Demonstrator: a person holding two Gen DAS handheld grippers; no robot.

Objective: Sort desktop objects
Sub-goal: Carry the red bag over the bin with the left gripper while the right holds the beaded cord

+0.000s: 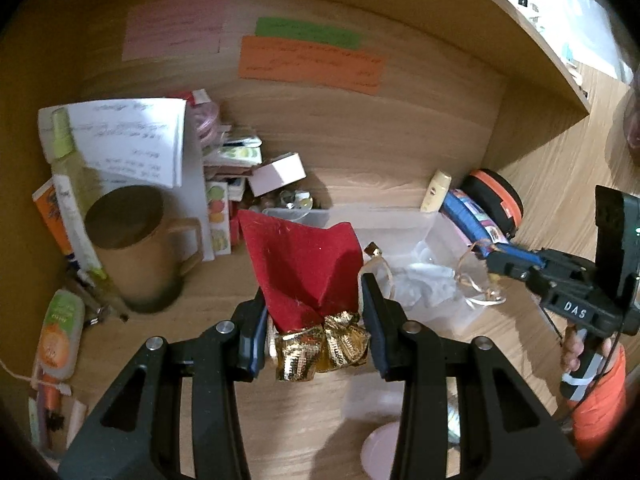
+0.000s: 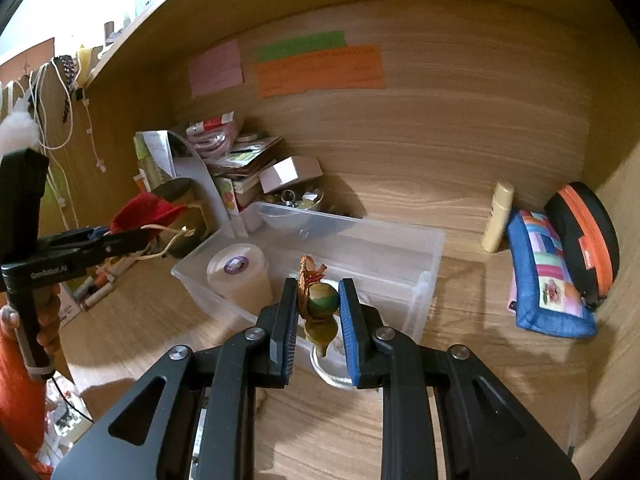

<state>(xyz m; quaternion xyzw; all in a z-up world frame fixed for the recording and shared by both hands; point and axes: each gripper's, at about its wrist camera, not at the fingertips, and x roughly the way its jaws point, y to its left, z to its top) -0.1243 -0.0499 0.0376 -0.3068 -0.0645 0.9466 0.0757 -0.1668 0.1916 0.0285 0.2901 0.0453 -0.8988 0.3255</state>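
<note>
White "DAS" lettering marks the right claw [image 1: 490, 262]; "GenRobot.AI" the left claw [image 2: 120, 240].

On my feed I saw a pale pink paper note [image 1: 174, 26] stuck to the wooden back panel [image 1: 360, 140], with a narrow green paper strip [image 1: 308, 33] just beside it and a wider orange paper strip [image 1: 312, 65] touching the green one's lower edge. All three carried handwriting too blurred for me to read. Thin white cords [image 2: 66, 112] hung down the outer side panel, near a white fluffy tuft [image 2: 16, 132].
</note>
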